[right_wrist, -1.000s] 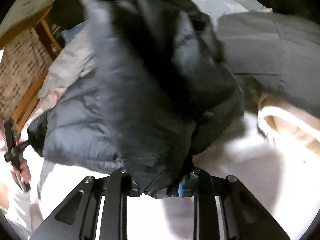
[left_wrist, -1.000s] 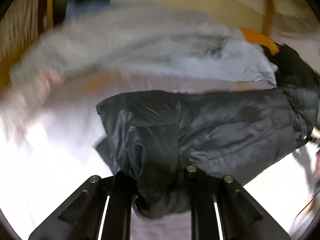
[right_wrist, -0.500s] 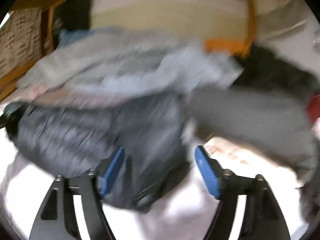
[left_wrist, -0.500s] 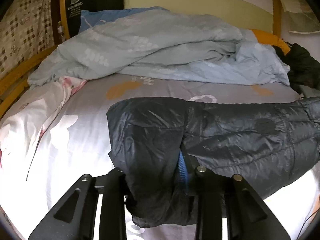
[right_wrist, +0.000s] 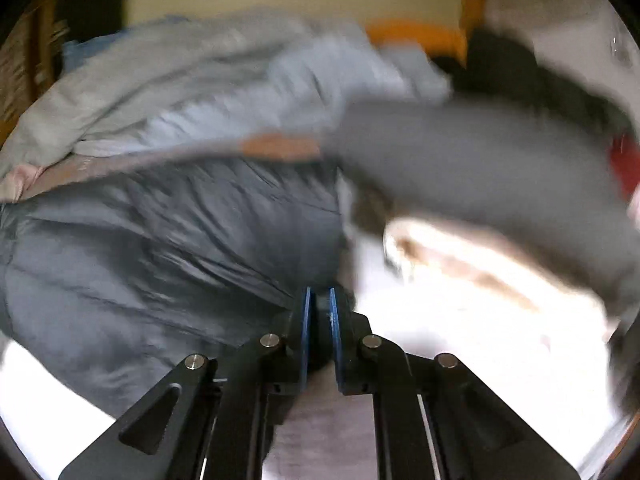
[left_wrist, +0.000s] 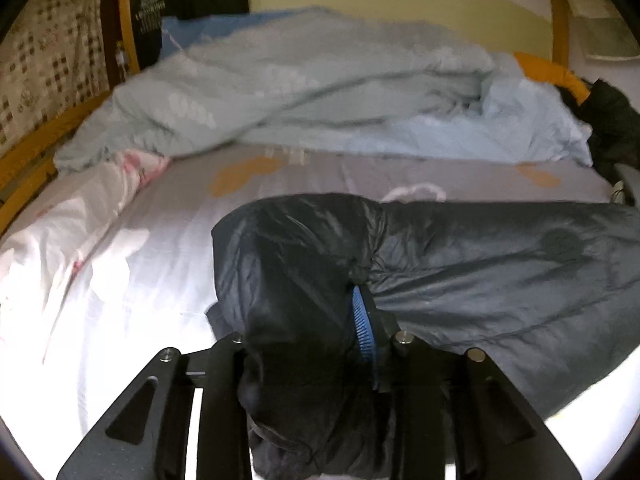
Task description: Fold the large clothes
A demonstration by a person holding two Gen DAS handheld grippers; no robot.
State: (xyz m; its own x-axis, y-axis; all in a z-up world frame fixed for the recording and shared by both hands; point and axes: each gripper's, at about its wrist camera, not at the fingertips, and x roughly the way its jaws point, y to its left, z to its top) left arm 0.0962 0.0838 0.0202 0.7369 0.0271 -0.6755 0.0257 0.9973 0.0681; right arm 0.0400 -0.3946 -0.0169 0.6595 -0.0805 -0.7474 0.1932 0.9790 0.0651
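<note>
Jacket (left_wrist: 460,276), a dark padded garment, lay across the near part of the bed (left_wrist: 160,264), its long body running toward the bed's right edge.

Left wrist view: the left claw (left_wrist: 308,344) was closed on a thick bunch of the jacket's fabric. One blue pad (left_wrist: 363,322) showed against the cloth; the other was buried under it. The gripped end was doubled up into a rounded hump standing above the rest of the garment. A pale blue duvet (left_wrist: 304,100) was heaped along the far edge of the bed, and a white, pink-printed sheet (left_wrist: 80,216) lay toward the left edge. A black garment (left_wrist: 612,120) sat at the far right corner.

Right wrist view: heavily blurred. The right claw (right_wrist: 319,332) had its blue pads (right_wrist: 305,332) nearly together, with something dark in the narrow gap; whether that was jacket fabric could not be told. The jacket (right_wrist: 160,276) filled the left of this view, its near right corner reaching up to the claw tips. A grey garment (right_wrist: 480,168) lay toward the bed's right edge, over something pale, details indistinct.

Assessment: folding was at an early stage. One end appeared gathered and turned over; the main length remained unfolded and rumpled, no neat edges were evident. Remaining work, in my judgement: flatten the body, bring the ends together, square the result.
</note>
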